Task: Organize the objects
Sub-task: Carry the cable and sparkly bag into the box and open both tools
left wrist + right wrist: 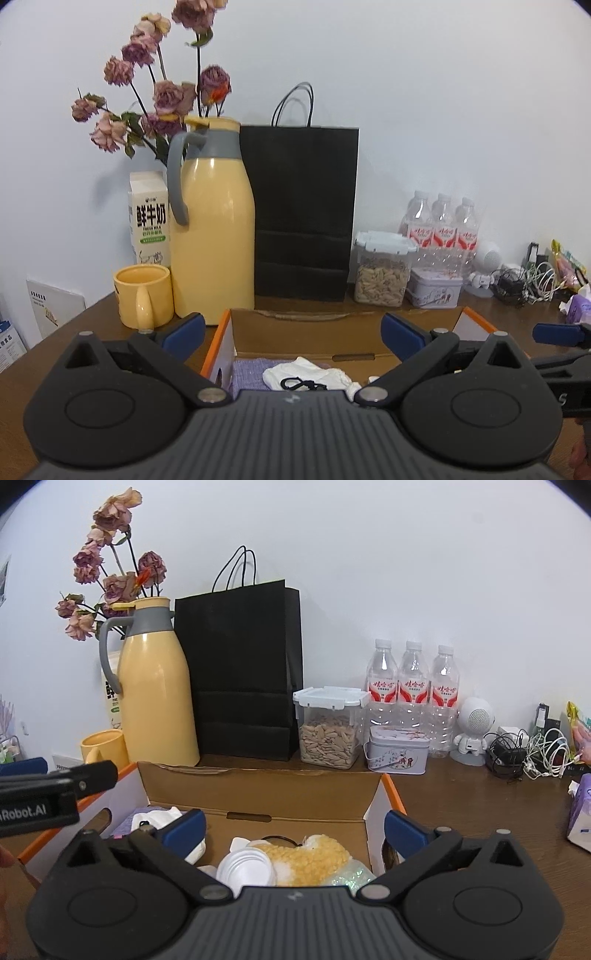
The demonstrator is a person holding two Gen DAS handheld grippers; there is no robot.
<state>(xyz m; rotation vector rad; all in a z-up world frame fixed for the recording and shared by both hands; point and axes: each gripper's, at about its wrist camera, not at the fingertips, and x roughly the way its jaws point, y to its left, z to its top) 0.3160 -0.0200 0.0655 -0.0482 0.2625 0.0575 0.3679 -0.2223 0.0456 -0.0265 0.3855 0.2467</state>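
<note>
An open cardboard box (pixel 306 334) (pixel 258 794) with orange-edged flaps stands on the brown table, right in front of both grippers. In the left wrist view it holds a purple cloth (pixel 245 373) and a white cloth (pixel 310 373) with a black cord on top. The right wrist view shows a white ribbed lid (pixel 245 867) and a yellow fuzzy item (pixel 310 856) inside. My left gripper (pixel 293 332) hovers open above the box with nothing between its fingers. My right gripper (pixel 293 829) is open too, empty, over the box's right half.
Along the wall stand a yellow mug (pixel 144 299), a yellow thermos jug (pixel 212 225), a milk carton (pixel 149 218), dried flowers (pixel 155 92), a black paper bag (pixel 303 210), a seed container (pixel 328 727), a small tin (pixel 399 749), three water bottles (pixel 413 686) and tangled cables (pixel 535 753).
</note>
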